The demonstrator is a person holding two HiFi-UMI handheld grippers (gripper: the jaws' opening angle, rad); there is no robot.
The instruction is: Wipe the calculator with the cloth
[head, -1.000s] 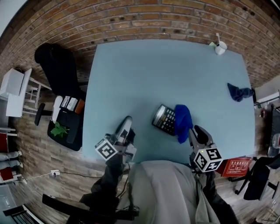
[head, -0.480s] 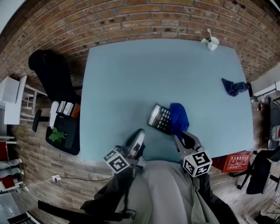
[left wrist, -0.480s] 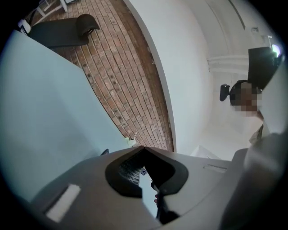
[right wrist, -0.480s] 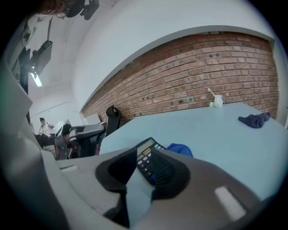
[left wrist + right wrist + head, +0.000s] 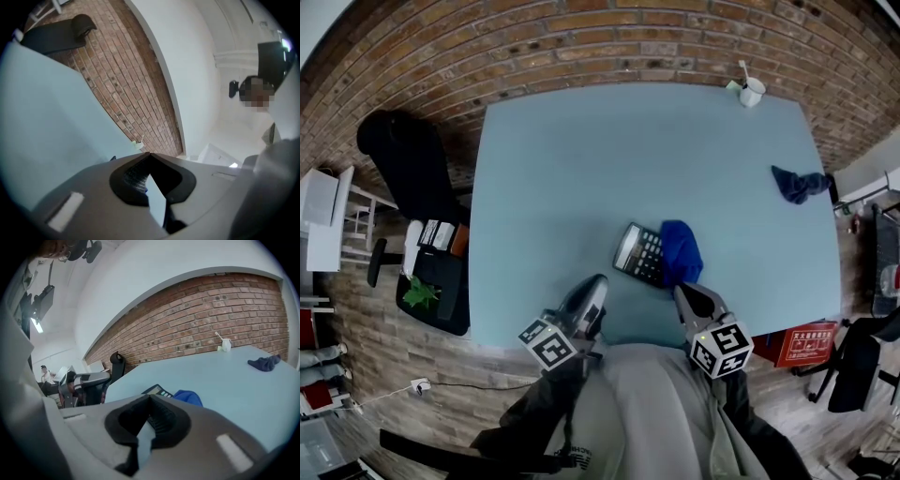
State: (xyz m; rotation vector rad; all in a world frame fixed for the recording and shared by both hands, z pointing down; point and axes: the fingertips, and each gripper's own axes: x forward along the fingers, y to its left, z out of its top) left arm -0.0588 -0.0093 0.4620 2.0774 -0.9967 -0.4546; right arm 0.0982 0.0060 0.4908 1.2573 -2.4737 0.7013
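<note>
A black calculator [image 5: 637, 252] lies tilted on the pale blue table [image 5: 581, 169], near its front edge. A bright blue cloth [image 5: 682, 251] is bunched over the calculator's right end. My right gripper [image 5: 683, 293] sits just in front of the cloth, apart from it, shut and empty. In the right gripper view the calculator [image 5: 157, 390] and the cloth [image 5: 189, 397] show just past the closed tips of the right gripper [image 5: 149, 397]. My left gripper [image 5: 594, 289] hovers at the front edge, left of the calculator, shut on nothing. The left gripper [image 5: 149, 155] points level across the table.
A white cup [image 5: 751, 93] stands at the table's far right corner. A second, darker blue cloth [image 5: 797, 183] lies at the right edge. A black chair [image 5: 408, 150] and a bin with a plant stand left of the table, a red box [image 5: 806, 344] at front right.
The right gripper's jaws have closed with nothing between them, and the cloth now lies more bunched on the calculator. The left gripper has slid right along the front edge.
</note>
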